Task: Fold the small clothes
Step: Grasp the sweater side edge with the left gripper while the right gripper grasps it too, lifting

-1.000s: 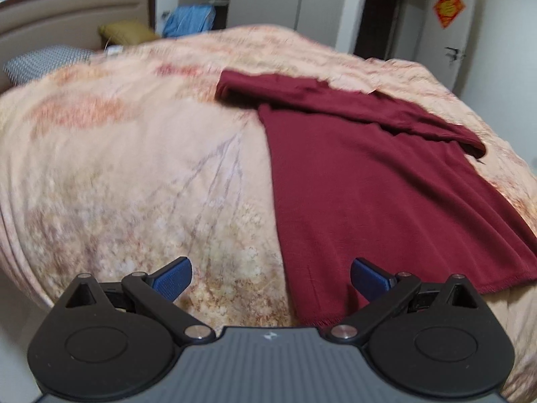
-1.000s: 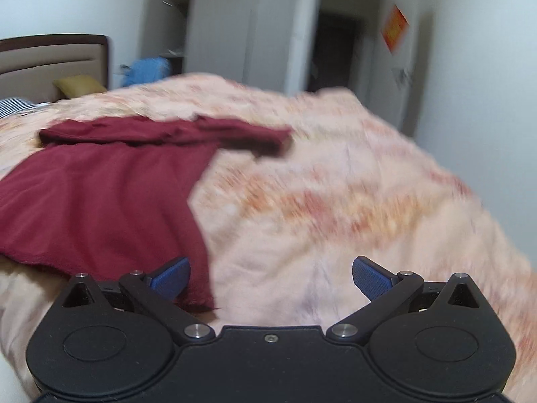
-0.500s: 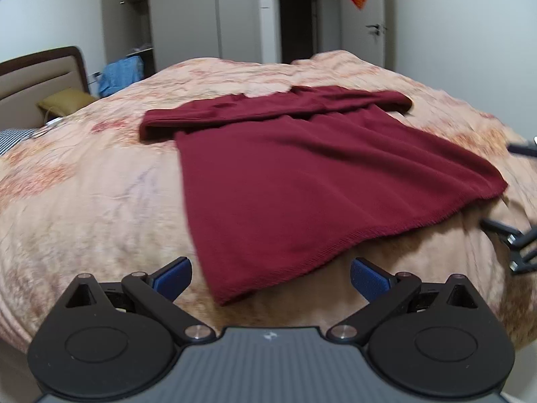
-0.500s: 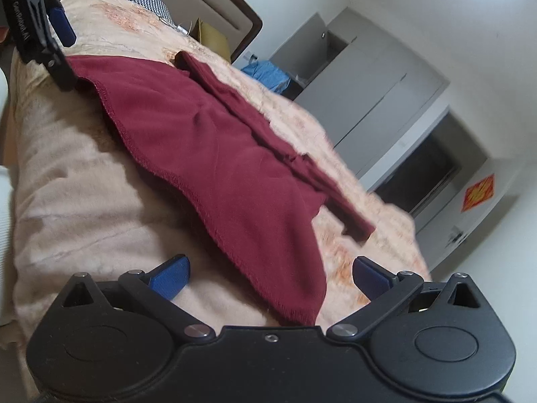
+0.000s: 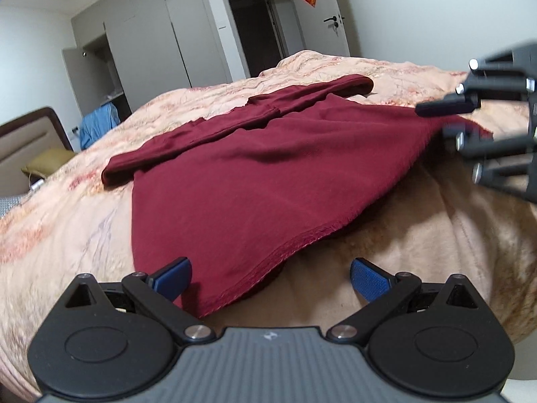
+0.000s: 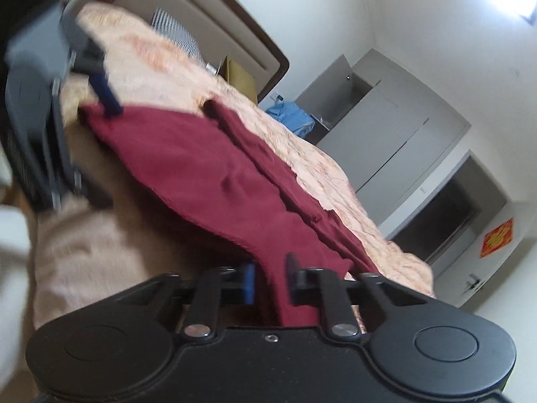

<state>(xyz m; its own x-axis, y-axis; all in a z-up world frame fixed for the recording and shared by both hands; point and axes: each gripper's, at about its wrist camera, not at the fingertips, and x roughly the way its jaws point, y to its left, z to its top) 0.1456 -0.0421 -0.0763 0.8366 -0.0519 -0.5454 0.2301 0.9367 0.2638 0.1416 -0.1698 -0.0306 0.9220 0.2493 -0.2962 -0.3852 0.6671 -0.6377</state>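
A dark red garment (image 5: 255,168) lies spread on the peach floral bedspread (image 5: 67,221), its sleeves folded across the far edge. My left gripper (image 5: 270,278) is open, with the near hem corner of the garment between its blue fingers. My right gripper (image 6: 270,282) is shut on the other hem corner of the garment (image 6: 214,174). The right gripper also shows at the right edge of the left wrist view (image 5: 453,117). The left gripper shows blurred at the left of the right wrist view (image 6: 97,97).
A headboard (image 6: 235,33), a checked pillow (image 6: 174,33) and an olive pillow (image 5: 47,163) are at the bed's head. Blue clothes (image 5: 97,124) lie by grey wardrobes (image 5: 174,40). A dark doorway (image 5: 258,27) is beyond the bed.
Both grippers moved in to the hem at the bed's edge. The right gripper closed on its corner of the garment. The left gripper stayed open and came up to the other corner.
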